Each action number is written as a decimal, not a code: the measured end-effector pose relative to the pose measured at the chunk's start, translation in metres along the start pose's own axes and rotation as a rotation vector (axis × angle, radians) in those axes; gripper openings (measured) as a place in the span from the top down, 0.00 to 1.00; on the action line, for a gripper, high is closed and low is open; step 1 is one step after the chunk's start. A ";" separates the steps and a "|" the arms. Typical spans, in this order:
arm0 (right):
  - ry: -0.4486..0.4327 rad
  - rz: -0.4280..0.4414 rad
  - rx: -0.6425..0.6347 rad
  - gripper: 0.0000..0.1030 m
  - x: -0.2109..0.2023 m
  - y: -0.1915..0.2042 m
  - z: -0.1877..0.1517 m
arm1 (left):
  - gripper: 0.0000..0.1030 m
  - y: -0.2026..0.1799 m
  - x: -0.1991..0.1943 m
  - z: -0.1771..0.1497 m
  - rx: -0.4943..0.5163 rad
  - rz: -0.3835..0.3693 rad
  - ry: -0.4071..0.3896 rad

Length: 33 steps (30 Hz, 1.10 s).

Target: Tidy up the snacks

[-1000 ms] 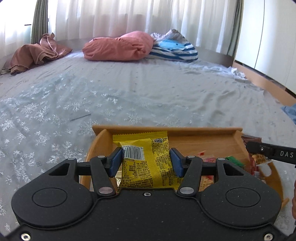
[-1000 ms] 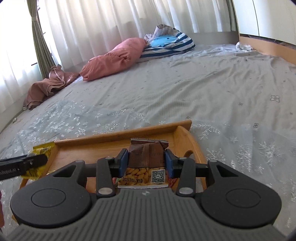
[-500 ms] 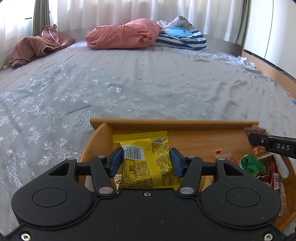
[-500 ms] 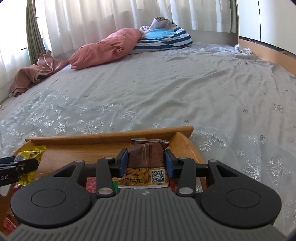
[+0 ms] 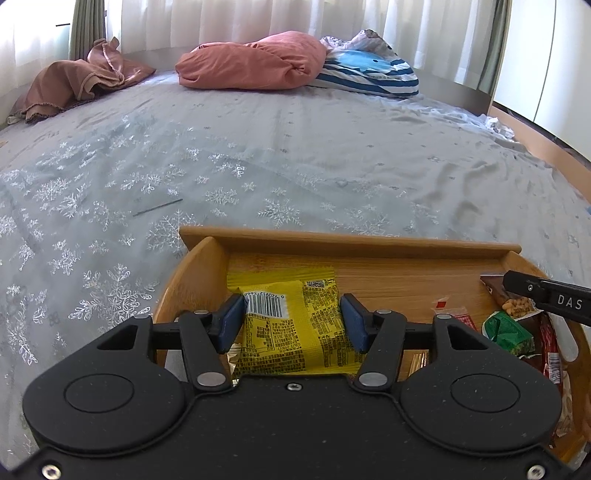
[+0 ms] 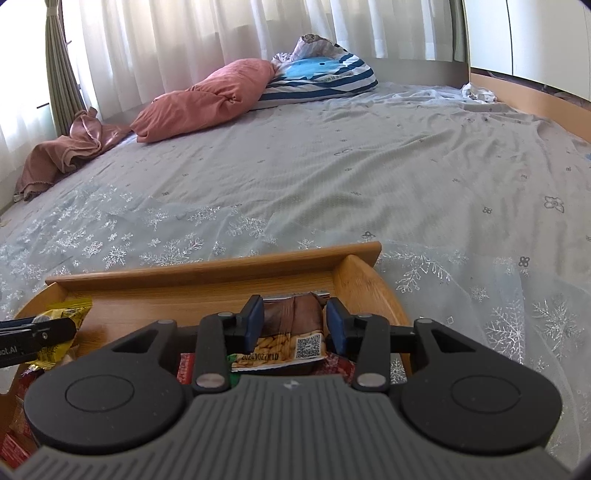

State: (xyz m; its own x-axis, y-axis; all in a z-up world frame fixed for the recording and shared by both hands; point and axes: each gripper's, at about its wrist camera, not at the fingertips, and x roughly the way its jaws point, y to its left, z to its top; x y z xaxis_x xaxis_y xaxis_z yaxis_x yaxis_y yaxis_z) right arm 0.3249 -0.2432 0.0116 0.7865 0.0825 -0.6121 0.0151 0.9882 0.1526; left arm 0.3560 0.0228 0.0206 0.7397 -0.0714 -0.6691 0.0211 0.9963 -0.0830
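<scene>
While both grippers hang over the wooden tray (image 5: 351,245) on the bed (image 5: 295,147), each is clamped on a snack. The left gripper (image 5: 291,314) pinches the yellow packet (image 5: 291,328) by its side edges at the tray's left end; the right gripper (image 6: 293,321) grips the brown nut packet (image 6: 295,314) at the right end. More wrappers (image 5: 517,332) lie loose in the tray. These packets look light, crinkly and slippery; they likely crush easily, so a gentle hold across the sealed edges seems safest.

Grey snowflake bedspread (image 5: 295,155), pink pillow (image 5: 255,61), striped blue pillow (image 5: 369,72), brown cloth (image 5: 74,83), white curtains (image 6: 221,33)
</scene>
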 end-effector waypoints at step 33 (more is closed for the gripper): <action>-0.134 0.145 -0.017 0.04 -0.107 0.021 -0.017 | 0.00 0.004 -0.125 -0.023 -0.007 -0.054 -0.101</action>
State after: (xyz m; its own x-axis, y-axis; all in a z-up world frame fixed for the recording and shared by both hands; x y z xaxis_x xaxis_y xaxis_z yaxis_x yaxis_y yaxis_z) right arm 0.2309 -0.2286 0.0673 0.8546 0.2075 -0.4761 -0.1138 0.9693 0.2181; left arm 0.2478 0.0344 0.0869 0.8018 -0.1198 -0.5855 0.0586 0.9907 -0.1225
